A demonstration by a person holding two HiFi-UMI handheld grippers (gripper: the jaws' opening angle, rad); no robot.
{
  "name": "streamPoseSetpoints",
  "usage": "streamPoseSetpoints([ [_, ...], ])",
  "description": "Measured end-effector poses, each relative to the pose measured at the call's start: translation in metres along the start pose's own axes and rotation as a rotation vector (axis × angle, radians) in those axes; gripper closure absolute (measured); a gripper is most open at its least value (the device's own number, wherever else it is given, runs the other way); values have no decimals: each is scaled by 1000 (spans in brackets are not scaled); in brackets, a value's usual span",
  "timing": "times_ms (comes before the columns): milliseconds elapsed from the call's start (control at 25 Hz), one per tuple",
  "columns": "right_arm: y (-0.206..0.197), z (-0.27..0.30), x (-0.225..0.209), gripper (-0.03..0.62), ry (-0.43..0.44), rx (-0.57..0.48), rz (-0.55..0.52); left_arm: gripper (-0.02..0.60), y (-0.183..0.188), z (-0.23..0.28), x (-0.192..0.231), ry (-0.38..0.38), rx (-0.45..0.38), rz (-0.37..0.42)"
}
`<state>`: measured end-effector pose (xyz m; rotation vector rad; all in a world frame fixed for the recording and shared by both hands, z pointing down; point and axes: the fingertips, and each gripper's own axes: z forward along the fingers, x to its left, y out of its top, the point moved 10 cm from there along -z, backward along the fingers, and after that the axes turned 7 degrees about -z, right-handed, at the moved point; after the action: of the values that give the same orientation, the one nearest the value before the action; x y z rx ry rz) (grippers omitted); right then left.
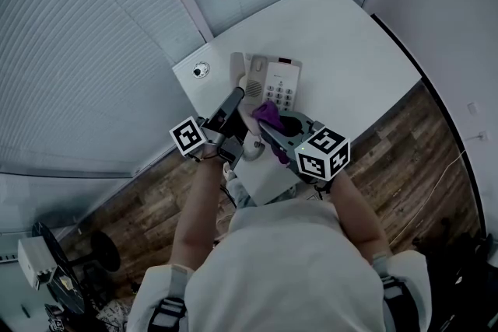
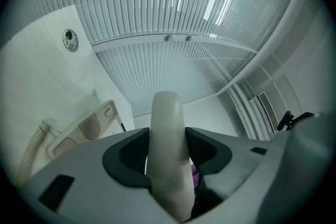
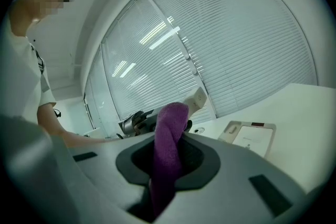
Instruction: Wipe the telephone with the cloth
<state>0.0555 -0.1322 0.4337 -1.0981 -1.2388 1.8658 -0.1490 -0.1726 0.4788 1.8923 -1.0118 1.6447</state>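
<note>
The cream telephone base [image 1: 278, 82] lies on the white table [image 1: 342, 43]. In the head view my left gripper [image 1: 236, 96] is shut on the handset [image 1: 238, 74], which is lifted off the base at its left side. The left gripper view has the handset [image 2: 168, 149] upright between the jaws, with the base [image 2: 86, 128] and coiled cord [image 2: 30, 157] at the left. My right gripper [image 1: 270, 128] is shut on a purple cloth [image 1: 268, 113], close to the handset. In the right gripper view the cloth [image 3: 168, 157] fills the jaws, the handset's end [image 3: 198, 98] showing just behind it.
A small round fitting [image 1: 201, 71] sits in the table's near left corner. Closed window blinds [image 1: 85, 35] run along the table's far side. Wood floor [image 1: 420, 159] lies beside the table. The telephone base [image 3: 249, 139] is right of the cloth in the right gripper view.
</note>
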Motion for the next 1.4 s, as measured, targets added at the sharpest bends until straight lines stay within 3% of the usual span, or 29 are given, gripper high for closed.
streamPoseSetpoints([
  [720,-22,-8,15,534,21,96,-44,356,9,1,2,17,-32,22],
  [1040,-31,-15,18,534,0,124,-38,356,11,3,5,71,-17,67],
  [1240,-34,-25,12,534,-49,119,-16,356,11,8,7,137,12,144],
  [1400,-37,-30,8,534,-81,114,3,356,15,5,12,303,37,243],
])
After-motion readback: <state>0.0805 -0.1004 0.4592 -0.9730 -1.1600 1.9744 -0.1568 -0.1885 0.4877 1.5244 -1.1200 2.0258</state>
